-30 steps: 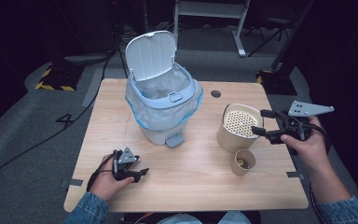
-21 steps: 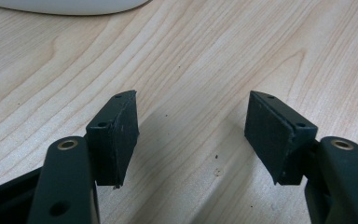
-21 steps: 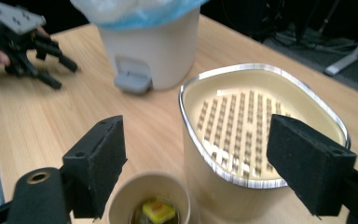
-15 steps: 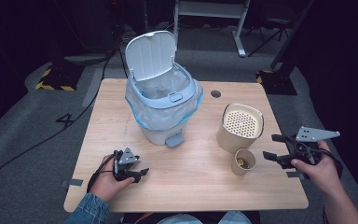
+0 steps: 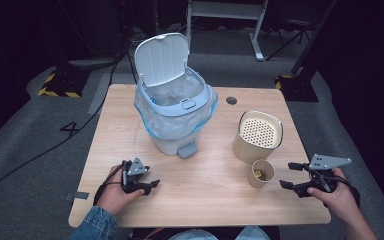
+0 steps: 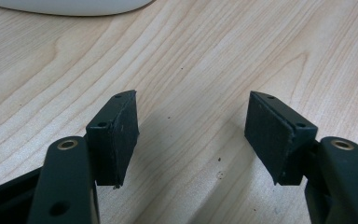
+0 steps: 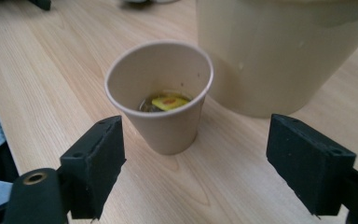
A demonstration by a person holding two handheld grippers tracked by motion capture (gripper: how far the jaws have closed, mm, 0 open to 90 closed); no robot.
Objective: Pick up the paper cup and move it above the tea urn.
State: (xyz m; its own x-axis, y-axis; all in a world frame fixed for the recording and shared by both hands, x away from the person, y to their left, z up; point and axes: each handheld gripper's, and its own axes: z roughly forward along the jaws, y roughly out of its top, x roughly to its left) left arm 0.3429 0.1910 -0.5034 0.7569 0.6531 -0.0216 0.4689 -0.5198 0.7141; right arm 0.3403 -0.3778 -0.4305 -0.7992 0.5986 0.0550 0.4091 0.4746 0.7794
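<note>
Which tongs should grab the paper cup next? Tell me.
Right. The right tongs stand open, facing the paper cup just ahead of them, beside the beige canister. The left tongs rest open on the table, across from the cup and near the bin.

Paper cup [image 7: 160,116] — between spread fingers [image 7: 93,165].

Counter [image 5: 210,185] is lit evenly from overhead; surroundings are left dark. Soft shadows are cast beneath the fingers [image 6: 114,135] in the left gripper view. Paper cup [image 7: 161,116] is rendered fairly sharp, near fingers [image 7: 93,163] slightly blurred. No glare is noted.
</note>
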